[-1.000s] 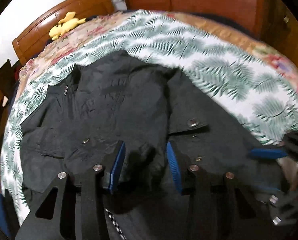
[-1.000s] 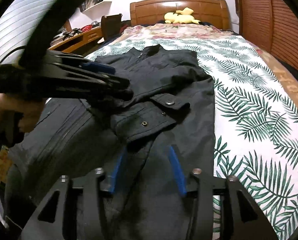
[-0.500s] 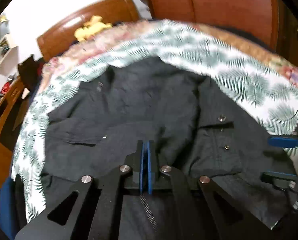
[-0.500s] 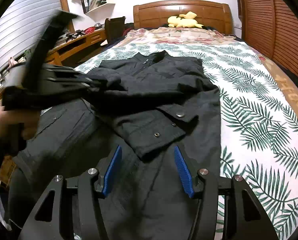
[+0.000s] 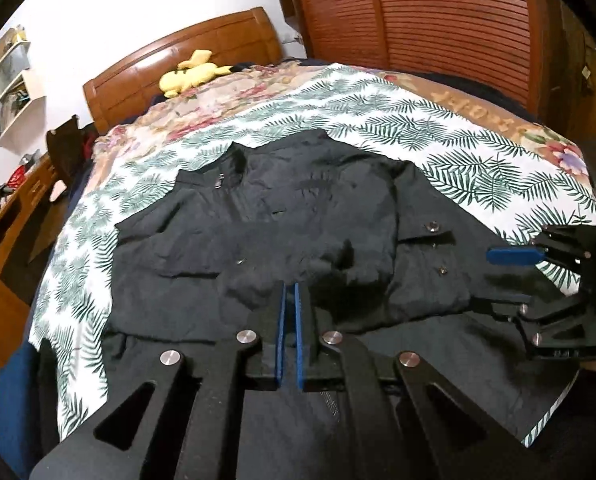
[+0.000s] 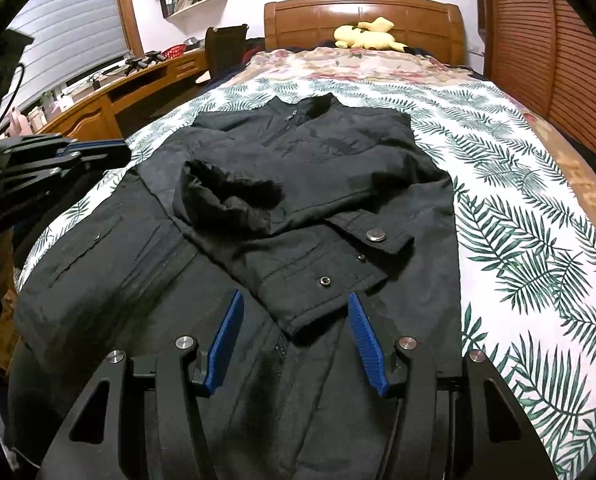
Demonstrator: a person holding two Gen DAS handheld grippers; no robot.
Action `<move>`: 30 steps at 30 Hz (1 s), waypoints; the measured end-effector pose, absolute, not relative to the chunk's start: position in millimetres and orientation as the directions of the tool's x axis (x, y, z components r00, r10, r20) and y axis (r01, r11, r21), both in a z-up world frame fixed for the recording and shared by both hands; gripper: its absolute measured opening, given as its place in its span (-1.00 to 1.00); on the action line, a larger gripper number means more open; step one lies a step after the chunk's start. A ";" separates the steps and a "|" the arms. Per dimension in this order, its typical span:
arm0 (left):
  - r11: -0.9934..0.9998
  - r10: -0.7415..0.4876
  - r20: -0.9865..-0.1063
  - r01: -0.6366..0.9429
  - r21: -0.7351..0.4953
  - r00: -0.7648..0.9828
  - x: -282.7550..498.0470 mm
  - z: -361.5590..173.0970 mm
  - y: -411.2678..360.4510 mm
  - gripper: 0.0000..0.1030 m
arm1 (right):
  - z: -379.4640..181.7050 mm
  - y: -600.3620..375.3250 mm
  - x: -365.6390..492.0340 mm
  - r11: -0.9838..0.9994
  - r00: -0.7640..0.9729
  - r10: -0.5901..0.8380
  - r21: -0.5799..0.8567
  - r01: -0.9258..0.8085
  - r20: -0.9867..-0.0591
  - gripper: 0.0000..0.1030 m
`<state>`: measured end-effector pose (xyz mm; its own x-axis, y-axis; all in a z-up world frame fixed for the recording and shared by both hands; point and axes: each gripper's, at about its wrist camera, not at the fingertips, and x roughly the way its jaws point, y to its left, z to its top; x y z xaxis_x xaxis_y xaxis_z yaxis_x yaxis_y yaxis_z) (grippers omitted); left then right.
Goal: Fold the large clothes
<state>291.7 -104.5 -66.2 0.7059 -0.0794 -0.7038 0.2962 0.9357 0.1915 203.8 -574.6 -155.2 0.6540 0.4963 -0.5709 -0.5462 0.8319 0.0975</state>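
Note:
A large black jacket [image 6: 305, 184] lies flat on the bed, collar toward the headboard, with both sleeves folded across its chest. It also shows in the left wrist view [image 5: 298, 224]. My left gripper [image 5: 288, 308] is shut with nothing between its blue pads, held above the jacket's lower part. My right gripper [image 6: 296, 320] is open and empty, just above the hem near the cuff of the folded sleeve [image 6: 329, 276]. The right gripper also shows at the right edge of the left wrist view [image 5: 509, 276], and the left gripper at the left edge of the right wrist view [image 6: 78, 152].
The bed has a fern-print sheet [image 6: 517, 200] and a wooden headboard [image 6: 361, 16] with a yellow plush toy [image 6: 365, 36]. A wooden desk [image 6: 110, 88] runs along the left side. Slatted wooden doors [image 6: 557, 40] stand on the right.
My left gripper let go of the sleeve, shut empty and pulled back and up from the jacket. The sleeve now lies across the chest. My right gripper stayed open and drew back slightly.

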 end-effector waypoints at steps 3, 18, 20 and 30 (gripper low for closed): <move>0.926 -0.092 -0.724 0.325 0.190 0.683 312.1 -67.7 -116.3 -0.10 | -156.0 -579.2 204.4 0.838 0.660 0.489 0.098 -0.536 -0.570 0.10; 0.892 0.097 -0.864 0.342 0.295 0.493 393.3 -134.4 -164.3 -0.74 | -150.6 -613.9 198.9 0.846 0.674 0.497 0.134 -0.516 -0.547 0.12; 0.909 0.082 -0.830 0.300 0.290 0.552 386.4 -120.6 -155.0 -0.80 | -149.0 -615.5 197.4 0.842 0.673 0.505 0.136 -0.522 -0.541 0.12; 0.966 -0.027 -0.678 0.194 0.173 0.735 281.2 -69.9 -94.9 -0.80 | -152.2 -609.7 197.0 0.844 0.671 0.498 0.128 -0.521 -0.548 0.12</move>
<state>281.2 -94.9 -69.9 0.7349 -0.0266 -0.6777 0.1941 0.9657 0.1726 197.0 -609.7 -152.2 0.6714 0.4984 -0.5484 -0.5215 0.8436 0.1282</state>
